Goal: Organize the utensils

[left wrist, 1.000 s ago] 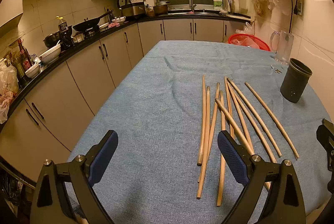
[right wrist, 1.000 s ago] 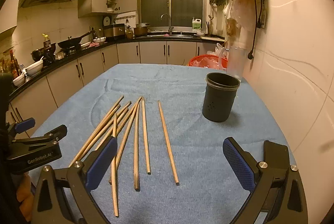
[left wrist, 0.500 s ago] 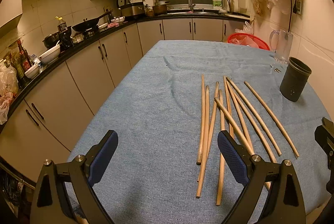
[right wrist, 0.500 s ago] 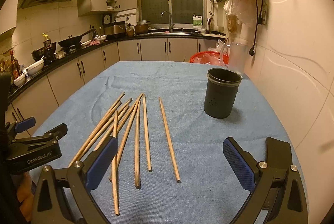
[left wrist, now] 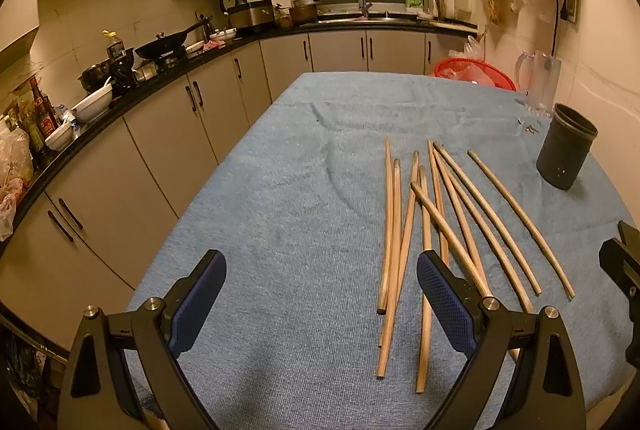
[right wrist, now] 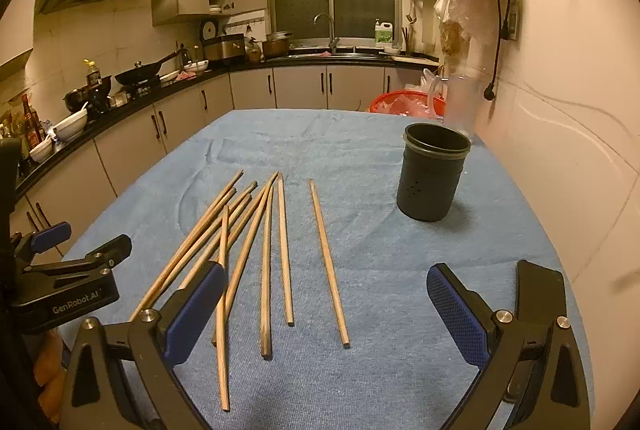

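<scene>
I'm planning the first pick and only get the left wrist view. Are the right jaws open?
Observer: Yes, the right gripper is wide open, with nothing in it.
Operator: What lies straight ahead of it?
Observer: The lone chopstick; its near end shows between the open jaws.
Operator: Where does my gripper sit in that view?
Observer: The left gripper is at the left edge, beside the chopstick pile.
</scene>
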`<action>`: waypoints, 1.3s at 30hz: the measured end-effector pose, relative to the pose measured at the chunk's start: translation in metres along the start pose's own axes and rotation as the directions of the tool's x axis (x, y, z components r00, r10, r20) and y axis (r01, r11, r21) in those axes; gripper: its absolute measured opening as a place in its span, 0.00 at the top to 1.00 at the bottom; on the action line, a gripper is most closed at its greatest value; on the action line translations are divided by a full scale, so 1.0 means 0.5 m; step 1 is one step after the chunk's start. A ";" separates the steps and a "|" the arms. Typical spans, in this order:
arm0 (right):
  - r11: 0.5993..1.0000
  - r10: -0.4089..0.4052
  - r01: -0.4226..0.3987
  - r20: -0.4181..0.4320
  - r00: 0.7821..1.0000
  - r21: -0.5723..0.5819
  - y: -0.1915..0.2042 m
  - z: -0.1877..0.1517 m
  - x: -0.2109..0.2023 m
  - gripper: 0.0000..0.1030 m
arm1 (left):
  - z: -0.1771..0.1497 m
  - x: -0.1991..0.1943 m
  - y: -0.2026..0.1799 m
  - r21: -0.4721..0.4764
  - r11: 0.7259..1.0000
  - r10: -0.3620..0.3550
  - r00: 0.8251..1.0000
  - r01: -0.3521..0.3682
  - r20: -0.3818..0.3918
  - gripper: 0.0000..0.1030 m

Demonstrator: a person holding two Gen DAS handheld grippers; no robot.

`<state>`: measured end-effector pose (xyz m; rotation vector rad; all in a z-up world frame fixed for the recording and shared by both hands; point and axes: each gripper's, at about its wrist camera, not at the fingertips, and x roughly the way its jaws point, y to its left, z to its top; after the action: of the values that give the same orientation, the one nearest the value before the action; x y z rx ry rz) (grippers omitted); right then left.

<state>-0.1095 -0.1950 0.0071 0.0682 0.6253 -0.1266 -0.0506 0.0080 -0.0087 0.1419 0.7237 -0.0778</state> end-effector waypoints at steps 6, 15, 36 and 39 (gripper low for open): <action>0.996 0.084 -0.087 -0.104 0.991 -0.026 -0.025 0.054 0.040 0.18 | 0.041 0.044 0.031 0.018 0.999 -0.044 0.993 0.046 -0.106 0.07; 0.979 0.203 -0.198 -0.301 0.932 0.047 -0.045 0.162 0.167 0.59 | 0.170 0.176 0.043 -0.044 0.970 -0.239 0.910 0.239 -0.339 0.51; 0.995 0.099 -0.102 -0.522 0.847 0.023 0.016 0.245 0.458 0.71 | 0.292 0.425 -0.096 -0.006 0.960 -0.242 0.814 0.281 -0.528 0.53; 0.996 0.082 -0.087 -0.539 0.838 0.015 0.017 0.239 0.478 0.71 | 0.294 0.439 -0.102 -0.003 0.962 -0.231 0.810 0.272 -0.539 0.54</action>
<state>0.1527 -0.2218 -0.0364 0.1241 1.1901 -0.0147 0.2036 -0.0699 -0.0510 0.1387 1.3040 -0.3309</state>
